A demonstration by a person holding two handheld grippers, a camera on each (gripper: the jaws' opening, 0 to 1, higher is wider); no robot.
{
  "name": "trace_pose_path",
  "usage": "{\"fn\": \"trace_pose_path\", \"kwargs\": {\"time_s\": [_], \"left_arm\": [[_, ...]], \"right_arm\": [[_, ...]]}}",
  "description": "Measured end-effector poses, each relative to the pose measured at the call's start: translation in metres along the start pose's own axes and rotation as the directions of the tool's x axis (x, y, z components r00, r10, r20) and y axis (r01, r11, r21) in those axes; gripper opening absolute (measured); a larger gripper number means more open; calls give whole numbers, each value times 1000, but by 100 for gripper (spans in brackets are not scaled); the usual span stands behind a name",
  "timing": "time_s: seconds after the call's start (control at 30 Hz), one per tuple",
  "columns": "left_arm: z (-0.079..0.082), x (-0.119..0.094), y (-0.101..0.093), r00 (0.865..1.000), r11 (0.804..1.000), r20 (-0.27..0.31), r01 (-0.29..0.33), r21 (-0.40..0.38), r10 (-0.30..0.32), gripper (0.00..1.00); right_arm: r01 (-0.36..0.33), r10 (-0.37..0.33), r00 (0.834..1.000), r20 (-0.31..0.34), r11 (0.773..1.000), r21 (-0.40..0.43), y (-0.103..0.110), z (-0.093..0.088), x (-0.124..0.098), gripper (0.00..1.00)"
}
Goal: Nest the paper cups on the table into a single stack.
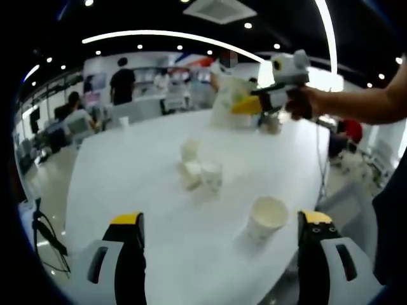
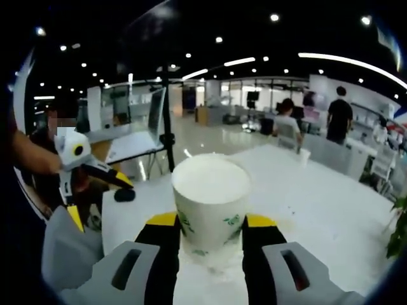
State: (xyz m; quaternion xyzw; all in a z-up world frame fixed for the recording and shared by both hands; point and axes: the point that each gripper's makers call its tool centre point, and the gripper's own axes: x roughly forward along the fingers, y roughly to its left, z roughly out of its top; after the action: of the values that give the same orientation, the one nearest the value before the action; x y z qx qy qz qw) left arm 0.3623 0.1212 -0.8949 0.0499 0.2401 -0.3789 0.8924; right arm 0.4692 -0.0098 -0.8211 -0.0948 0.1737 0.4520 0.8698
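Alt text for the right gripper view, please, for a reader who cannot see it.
The right gripper clamps a white paper cup with green print, held upright between its yellow-tipped jaws above the white table. The left gripper, held in a person's hand, shows at the left, open.

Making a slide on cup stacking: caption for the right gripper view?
Right gripper clamps an upright white paper cup above the white table.

Bright ceiling strip lights (image 1: 191,35), glare on the white table (image 1: 191,210), soft blur, fisheye-bent edges.
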Motion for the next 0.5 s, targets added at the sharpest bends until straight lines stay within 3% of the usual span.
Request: {"fn": "trace_pose_path", "kwargs": {"time_s": [0.5], "left_arm": [[5, 4, -14, 999, 999, 14, 49, 8, -49, 100]], "right_arm": [[-50, 49, 998, 27, 998, 24, 33, 4, -11, 35]]}}
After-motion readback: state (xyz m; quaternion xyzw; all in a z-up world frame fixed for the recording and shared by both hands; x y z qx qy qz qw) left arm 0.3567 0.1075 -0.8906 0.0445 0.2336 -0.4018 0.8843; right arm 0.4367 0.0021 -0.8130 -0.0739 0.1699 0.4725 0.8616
